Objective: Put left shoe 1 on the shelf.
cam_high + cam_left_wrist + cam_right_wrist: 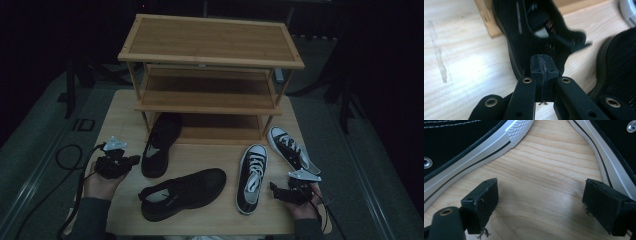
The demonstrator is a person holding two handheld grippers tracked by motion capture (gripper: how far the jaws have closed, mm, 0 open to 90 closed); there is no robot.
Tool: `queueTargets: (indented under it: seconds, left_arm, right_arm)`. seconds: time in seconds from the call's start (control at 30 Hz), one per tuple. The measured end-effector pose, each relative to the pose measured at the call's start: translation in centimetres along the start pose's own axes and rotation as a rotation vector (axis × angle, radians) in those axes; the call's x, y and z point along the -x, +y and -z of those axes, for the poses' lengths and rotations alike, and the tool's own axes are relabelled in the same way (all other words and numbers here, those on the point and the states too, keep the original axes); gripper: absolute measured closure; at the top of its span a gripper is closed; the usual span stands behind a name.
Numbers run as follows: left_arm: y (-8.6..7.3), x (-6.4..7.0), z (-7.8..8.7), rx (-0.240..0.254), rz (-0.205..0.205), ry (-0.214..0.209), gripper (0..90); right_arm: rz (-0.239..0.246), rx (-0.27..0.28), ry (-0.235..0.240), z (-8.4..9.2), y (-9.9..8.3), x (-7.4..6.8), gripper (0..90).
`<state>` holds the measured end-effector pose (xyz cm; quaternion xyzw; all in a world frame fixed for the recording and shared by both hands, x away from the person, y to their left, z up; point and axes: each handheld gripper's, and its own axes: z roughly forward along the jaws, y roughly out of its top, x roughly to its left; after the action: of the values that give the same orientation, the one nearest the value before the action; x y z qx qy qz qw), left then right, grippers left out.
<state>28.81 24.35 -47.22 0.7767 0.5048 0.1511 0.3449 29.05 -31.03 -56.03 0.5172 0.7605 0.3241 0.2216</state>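
Note:
Two black mesh shoes lie on the wooden table: one points into the rack's bottom shelf, the other lies across the front. My left gripper is at the first shoe's left side. In the left gripper view that gripper is shut, pads pressed flat together just in front of the shoe's side, and I see nothing between them. Two black canvas sneakers with white soles lie at the right. My right gripper stands open over bare wood between the two sneakers.
A three-tier bamboo shoe rack stands at the back of the table; its front left leg is close to the left gripper. The second black shoe lies just right of the left gripper. Cables trail off both hands.

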Motion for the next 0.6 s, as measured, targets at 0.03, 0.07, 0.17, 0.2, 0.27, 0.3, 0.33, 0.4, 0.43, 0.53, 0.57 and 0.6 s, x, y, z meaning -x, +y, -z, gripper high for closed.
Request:
queueTargets:
  seconds: [0.03,0.07,0.17,0.2,0.27,0.3,0.33,0.4,0.43,0.53,0.57,0.6]
  left_arm:
    - [-0.3,0.1,-0.2,-0.008,0.002,-0.002,89.6]
    - [-0.5,0.1,-0.3,-0.014,0.003,-0.003,89.6]
    - [-1.3,0.2,-0.8,-0.033,0.01,-0.01,89.6]
    - [-1.6,0.3,-1.0,-0.039,0.012,-0.014,89.6]
    - [-2.2,0.6,-1.5,-0.051,0.019,-0.022,89.2]
    - [-2.5,0.7,-1.8,-0.06,0.02,-0.024,89.2]
    - [-2.8,0.8,-2.1,-0.069,0.022,-0.027,89.2]
    - [-3.2,0.9,-2.6,-0.084,0.025,-0.032,89.2]
    - [-3.4,0.9,-2.8,-0.092,0.023,-0.032,89.2]
    - [-3.5,1.0,-3.3,-0.106,0.02,-0.03,88.8]
    - [-3.6,1.1,-3.4,-0.114,0.017,-0.024,88.9]
    - [-3.6,1.2,-3.6,-0.12,0.01,-0.023,88.8]
  right_arm:
    - [0.0,0.0,0.0,0.0,0.0,0.0,13.2]
    - [0.0,0.0,0.0,0.0,0.0,0.0,13.2]
    - [0.0,0.0,0.0,0.0,0.0,0.0,13.2]
    - [-0.001,0.0,0.0,0.0,0.0,0.0,13.2]
    - [0.0,0.0,0.0,0.0,0.0,0.0,13.2]
    - [-0.001,0.0,0.0,0.0,0.0,0.0,13.2]
    - [-0.001,0.0,0.0,0.0,0.0,0.0,13.2]
    - [-0.001,0.0,0.0,0.0,0.0,0.0,13.2]
    - [-0.001,0.0,0.0,0.0,0.0,0.0,13.2]
    - [-0.001,0.0,0.0,0.0,0.0,0.0,13.2]
    - [-0.001,0.0,0.0,0.0,0.0,0.0,13.2]
    - [-0.001,0.0,0.0,0.0,0.0,0.0,13.2]
